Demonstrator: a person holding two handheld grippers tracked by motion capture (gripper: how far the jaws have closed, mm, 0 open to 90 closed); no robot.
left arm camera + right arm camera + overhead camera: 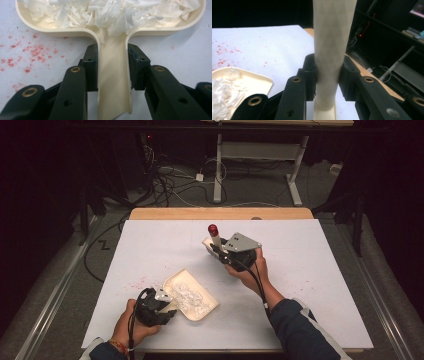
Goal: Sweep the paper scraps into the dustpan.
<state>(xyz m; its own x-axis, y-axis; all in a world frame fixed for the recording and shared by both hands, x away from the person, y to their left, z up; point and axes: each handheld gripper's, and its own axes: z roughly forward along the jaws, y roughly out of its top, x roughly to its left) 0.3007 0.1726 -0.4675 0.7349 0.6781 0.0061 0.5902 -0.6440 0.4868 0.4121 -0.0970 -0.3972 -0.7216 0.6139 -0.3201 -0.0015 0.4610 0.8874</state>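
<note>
A cream dustpan-shaped scoop (210, 296) lies on the white table at the near left, loaded with white shreds (191, 298). My left gripper (168, 303) is shut on its flat handle (113, 82), with a pad pressing on each side, and the pan rim (62, 31) and shreds (112, 12) lie just ahead. My right gripper (219, 251) is at the table's middle, shut on a cream cylindrical handle (332, 50) that is tilted slightly left. That handle ends in a red knob (213, 229). A cream base (207, 243) sits at its lower end. The scoop (263, 81) lies to the left in the right gripper view.
Red specks (138, 282) are scattered on the white sheet (310, 270) left of the scoop, also red specks (32, 50). A wooden table edge (220, 213) runs along the far side. Beyond it are floor cables (165, 182) and a white desk frame (218, 170).
</note>
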